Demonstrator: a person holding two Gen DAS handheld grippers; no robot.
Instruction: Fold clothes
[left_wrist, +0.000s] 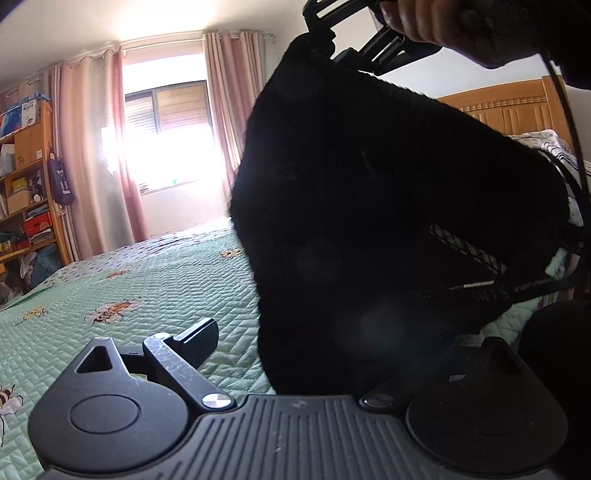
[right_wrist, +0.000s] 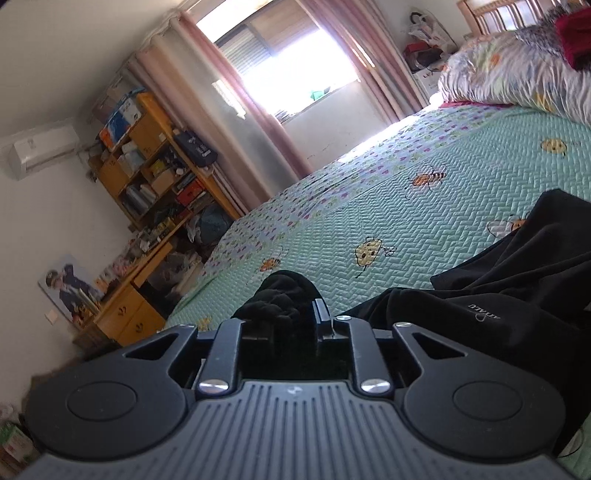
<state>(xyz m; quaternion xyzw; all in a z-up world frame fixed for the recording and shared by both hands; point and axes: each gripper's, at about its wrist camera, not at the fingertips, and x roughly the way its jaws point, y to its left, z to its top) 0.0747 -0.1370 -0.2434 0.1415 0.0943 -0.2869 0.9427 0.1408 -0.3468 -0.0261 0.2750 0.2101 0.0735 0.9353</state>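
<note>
Left wrist: black garment (left_wrist: 369, 206) blocking headboard (left_wrist: 517, 107)

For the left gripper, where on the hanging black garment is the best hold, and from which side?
Judging by its pose, the black garment hangs from the right gripper, pinched at its top corner. Its free left edge drops steeply toward the quilted bedspread. The open left gripper should probably take that edge low down, coming from the window side, so the cloth spreads flat.

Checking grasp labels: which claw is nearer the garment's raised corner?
Right. The right claw pinches that corner of the garment above the bed; the left claw stands open lower down, with cloth hanging before it.
</note>
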